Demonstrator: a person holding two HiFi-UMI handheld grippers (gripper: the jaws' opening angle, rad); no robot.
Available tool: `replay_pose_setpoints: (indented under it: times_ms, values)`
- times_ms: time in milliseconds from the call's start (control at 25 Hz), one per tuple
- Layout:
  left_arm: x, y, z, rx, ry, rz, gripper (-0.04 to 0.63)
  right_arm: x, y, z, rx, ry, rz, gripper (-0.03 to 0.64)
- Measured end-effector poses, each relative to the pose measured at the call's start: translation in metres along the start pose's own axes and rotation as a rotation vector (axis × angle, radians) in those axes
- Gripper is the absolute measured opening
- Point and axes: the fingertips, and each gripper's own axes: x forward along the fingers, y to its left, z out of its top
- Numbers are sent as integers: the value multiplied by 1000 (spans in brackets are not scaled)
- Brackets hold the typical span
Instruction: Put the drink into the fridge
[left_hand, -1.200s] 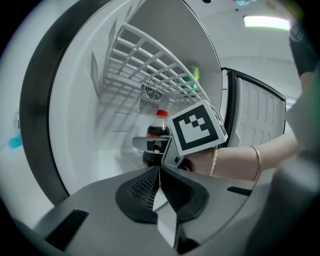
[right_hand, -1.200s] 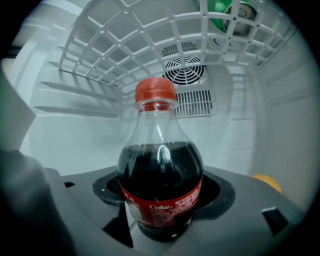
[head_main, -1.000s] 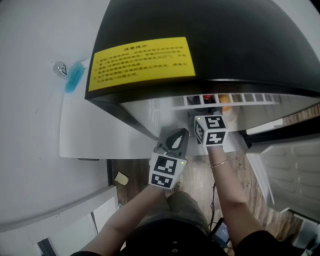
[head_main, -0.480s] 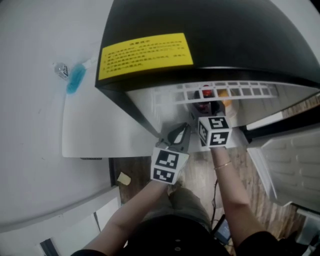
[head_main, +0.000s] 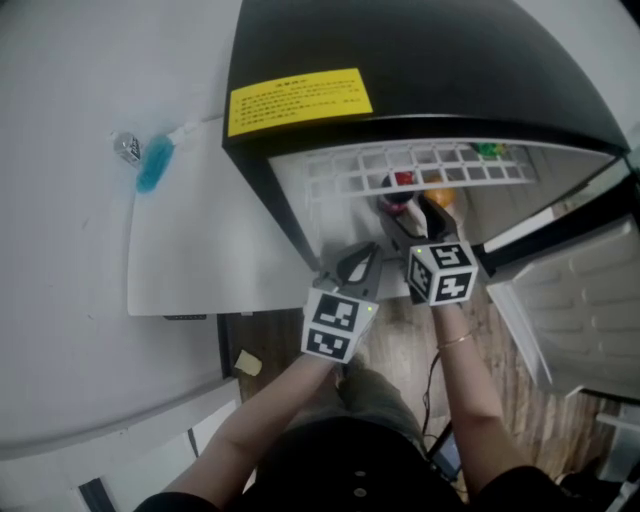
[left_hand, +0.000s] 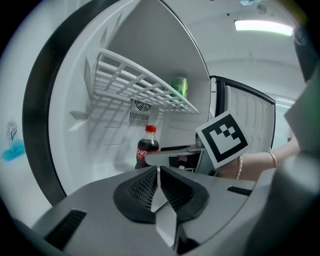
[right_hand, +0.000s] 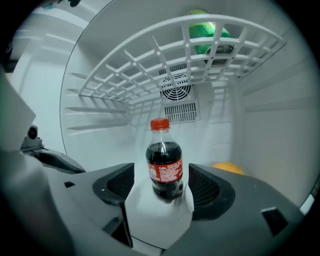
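Observation:
A small cola bottle (right_hand: 164, 164) with a red cap stands upright on the white fridge floor, seen from above as the bottle (head_main: 398, 200). My right gripper (right_hand: 162, 188) is open. Its two dark pads sit wide apart on either side of the bottle's lower part, and I cannot tell whether they touch it. In the head view the right gripper (head_main: 425, 220) reaches into the fridge mouth. My left gripper (left_hand: 157, 182) is shut with nothing in it and hangs at the fridge opening, left of the right one, the left gripper (head_main: 355, 268) outside. The bottle (left_hand: 146, 148) also shows past it.
A white wire shelf (right_hand: 175, 55) spans the fridge above the bottle, with a green can (right_hand: 205, 27) on it. An orange object (right_hand: 227, 167) lies at the back right of the floor. The open fridge door (head_main: 570, 300) stands to the right. The black fridge top (head_main: 400, 50) overhangs.
My right gripper has drawn back out of the fridge toward me, and the bottle now shows ahead of it. More of the fridge's inside is in view. The left gripper has barely moved.

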Motion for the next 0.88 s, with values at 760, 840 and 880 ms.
replay_pose_setpoints:
  times_ms: [760,840,880]
  values:
    - [-18,0,10,6,-16,-50,8,-68,32,28,28,-69,-22,241]
    - [-19,1,10,-1,-19,-53,8,-76,33,35,22,-92,-29,202]
    - [-19,1,10,-2,-21,-55,8,-79,35,37,20,-99,-24,196]
